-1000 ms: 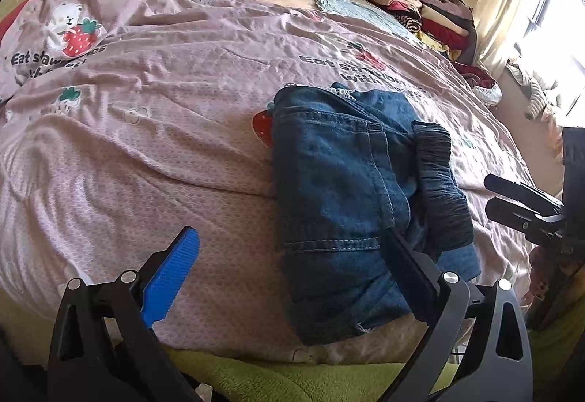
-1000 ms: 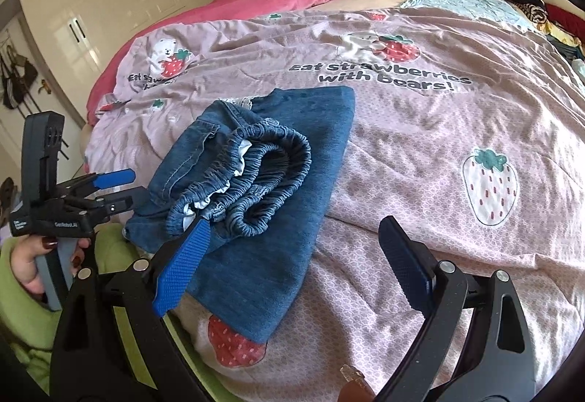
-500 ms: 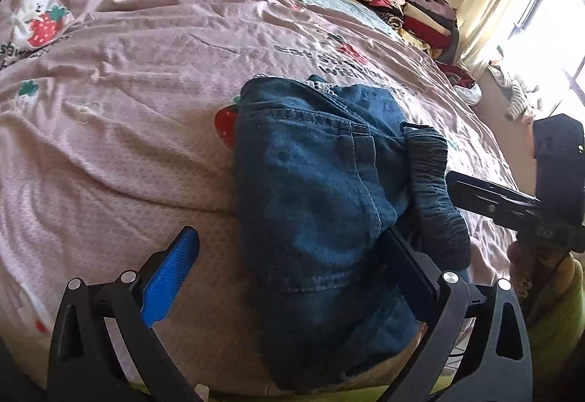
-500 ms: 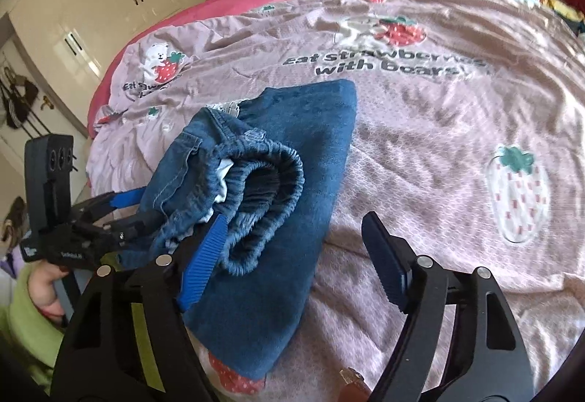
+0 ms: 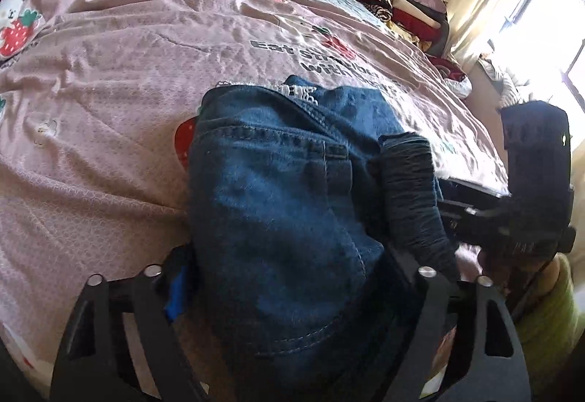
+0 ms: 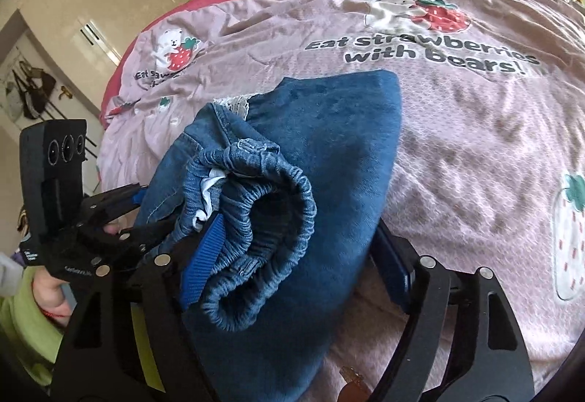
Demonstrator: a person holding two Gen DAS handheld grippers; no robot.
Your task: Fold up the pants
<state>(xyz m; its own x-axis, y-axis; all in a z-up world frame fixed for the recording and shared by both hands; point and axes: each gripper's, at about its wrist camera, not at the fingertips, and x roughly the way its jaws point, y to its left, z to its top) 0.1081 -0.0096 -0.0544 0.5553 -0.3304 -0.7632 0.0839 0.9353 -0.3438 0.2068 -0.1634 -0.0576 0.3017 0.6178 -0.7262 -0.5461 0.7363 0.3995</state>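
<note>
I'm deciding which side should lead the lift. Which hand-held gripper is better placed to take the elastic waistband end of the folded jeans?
Right. The right hand-held gripper straddles the gathered waistband, its jaws opening. The left hand-held gripper straddles the jeans at the plain denim side, jaws closing.

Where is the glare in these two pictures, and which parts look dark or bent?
Left wrist view: the window is blown out white, and the near jeans lie in shadow. Right wrist view: light is even, the print on the quilt reads sharp. Both views: the fisheye bends the edges and darkens the corners.
</note>
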